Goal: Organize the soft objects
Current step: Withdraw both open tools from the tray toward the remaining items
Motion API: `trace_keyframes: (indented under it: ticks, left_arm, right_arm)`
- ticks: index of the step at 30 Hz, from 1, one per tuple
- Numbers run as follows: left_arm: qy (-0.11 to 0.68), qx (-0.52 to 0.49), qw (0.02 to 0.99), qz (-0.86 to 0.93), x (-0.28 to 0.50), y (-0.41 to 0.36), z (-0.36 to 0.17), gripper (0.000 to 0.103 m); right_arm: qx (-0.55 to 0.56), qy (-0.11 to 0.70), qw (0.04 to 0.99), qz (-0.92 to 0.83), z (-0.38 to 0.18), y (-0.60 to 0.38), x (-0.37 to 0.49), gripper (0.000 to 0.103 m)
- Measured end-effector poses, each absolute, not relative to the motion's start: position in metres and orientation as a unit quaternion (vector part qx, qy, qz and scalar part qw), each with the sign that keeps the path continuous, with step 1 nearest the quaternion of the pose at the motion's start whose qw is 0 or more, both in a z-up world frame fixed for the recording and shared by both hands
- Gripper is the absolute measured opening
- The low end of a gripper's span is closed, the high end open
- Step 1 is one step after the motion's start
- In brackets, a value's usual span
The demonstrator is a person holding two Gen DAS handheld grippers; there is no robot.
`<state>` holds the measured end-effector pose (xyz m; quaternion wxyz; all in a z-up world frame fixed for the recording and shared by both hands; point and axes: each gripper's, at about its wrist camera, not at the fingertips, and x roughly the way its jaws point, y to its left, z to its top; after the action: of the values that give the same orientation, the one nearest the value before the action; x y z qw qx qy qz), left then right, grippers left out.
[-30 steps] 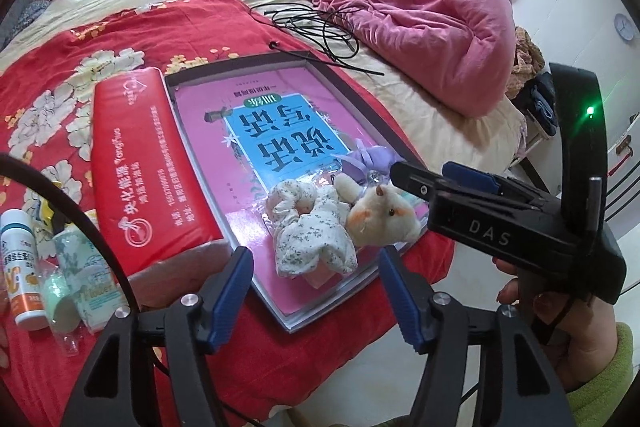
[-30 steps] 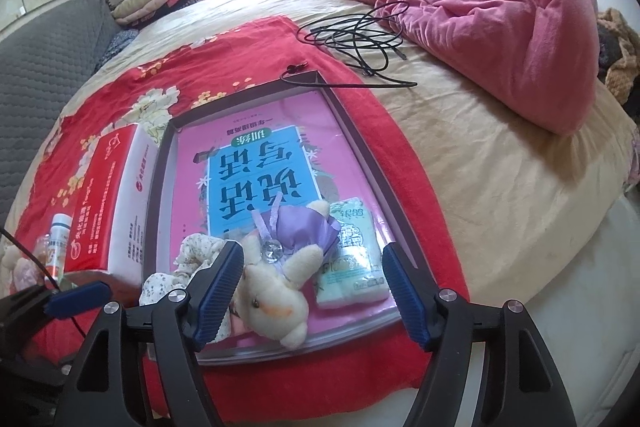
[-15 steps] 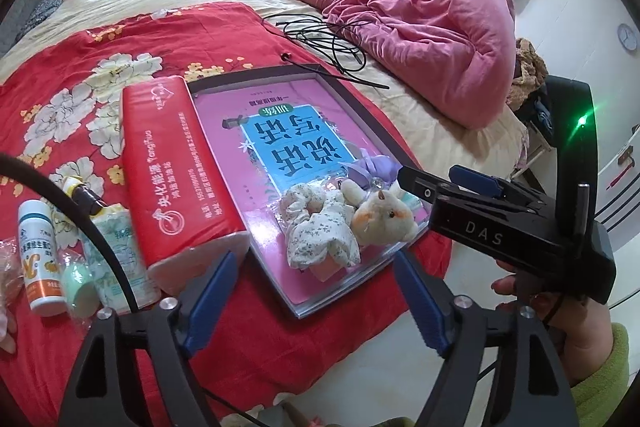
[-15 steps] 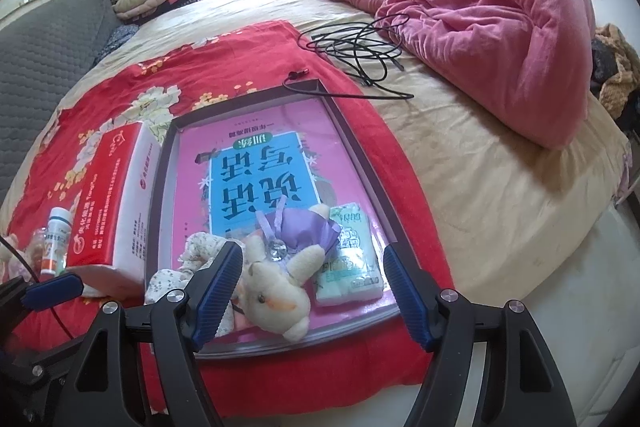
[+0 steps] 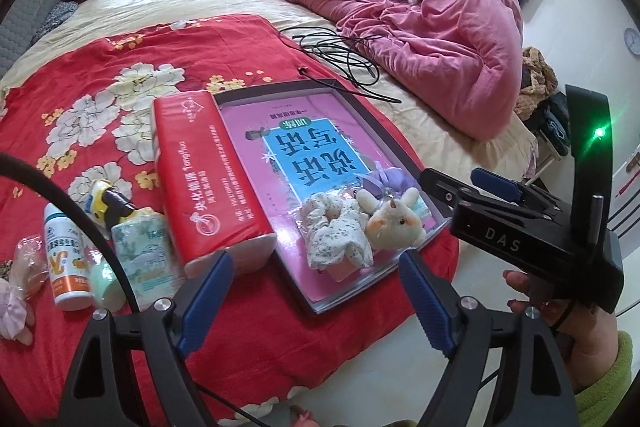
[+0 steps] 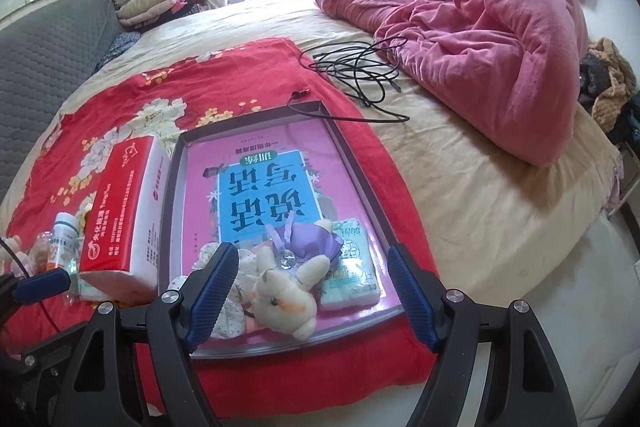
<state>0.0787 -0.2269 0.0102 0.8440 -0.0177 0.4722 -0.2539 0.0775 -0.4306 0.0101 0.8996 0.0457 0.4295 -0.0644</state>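
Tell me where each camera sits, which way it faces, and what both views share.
Left wrist view: sits on the left gripper, looks down across the bed at the tray and red pack; shows its own open, empty jaws, plus the right gripper and the hand holding it.
Right wrist view: sits on the right gripper, looks down at the tray from nearer its right side; its jaws are opening, holding nothing; a left fingertip shows.
Shared: tray, plush toy, red pack, pink quilt.
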Motion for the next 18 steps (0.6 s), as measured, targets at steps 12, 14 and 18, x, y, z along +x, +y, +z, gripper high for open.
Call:
trace_keyframes:
  ticks: [12, 14, 18]
  left_arm:
    - [0.460, -0.032, 0.857, -0.231, 0.074, -0.202, 0.025, 0.084]
    - [0.459, -0.037, 0.858, -0.228, 0.073, -0.195, 0.027, 0.084]
    - [0.455, -0.046, 0.862, -0.218, 0.068, -0.180, 0.032, 0.084]
  right_arm:
    - [0.043, 0.403, 0.912, -0.063, 0.036, -0.420, 0.067, 0.078]
    - [0.043, 0.399, 0.914, -0.063, 0.041, -0.417, 0.066, 0.078]
    - [0.047, 0.388, 0.919, -0.058, 0.049, -0.412, 0.062, 0.078]
